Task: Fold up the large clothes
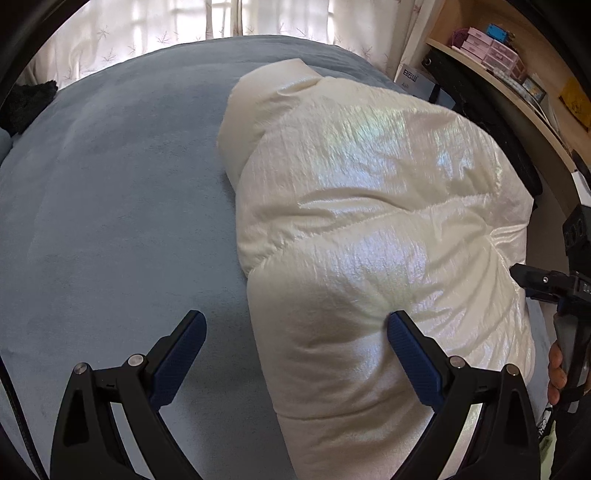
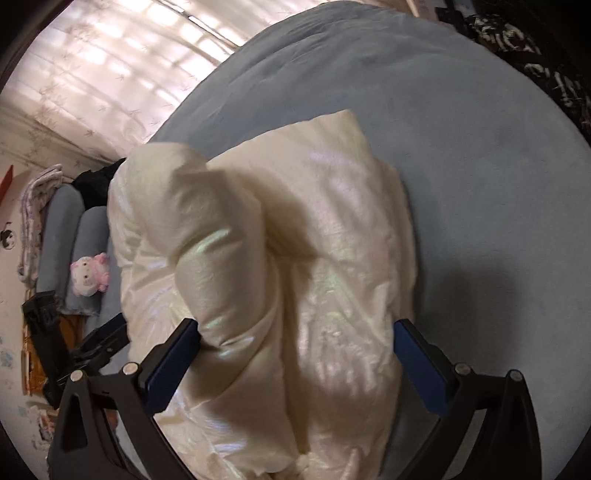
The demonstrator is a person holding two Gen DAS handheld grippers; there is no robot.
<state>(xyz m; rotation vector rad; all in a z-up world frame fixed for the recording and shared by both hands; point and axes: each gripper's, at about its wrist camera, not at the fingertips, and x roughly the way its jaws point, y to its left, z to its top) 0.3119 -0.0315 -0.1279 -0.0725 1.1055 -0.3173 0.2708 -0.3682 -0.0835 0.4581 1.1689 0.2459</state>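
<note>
One blue-grey bed cover [image 1: 110, 206] fills most of both views; one cream puffer jacket [image 1: 369, 206] lies folded into a thick bundle on it, right of centre in the left wrist view, centre and lower half in the right wrist view; sheer patterned curtain [image 1: 147, 26] across the top of both. Only the left wrist view shows the wooden shelf [image 1: 524, 92] at upper right with small boxes, and the person's hand [image 1: 556, 373] at right edge on the other tool. Only the right wrist view shows two grey bolster pillows [image 2: 61, 236] and one pink-white plush toy [image 2: 90, 275] at left edge. Left gripper [image 1: 295, 328] jaws wide, right finger tip against the jacket, left finger over bare cover, nothing clamped; right gripper [image 2: 295, 332] jaws wide, bundle sitting between the pads, whether they press it I cannot tell; two grippers total.
</note>
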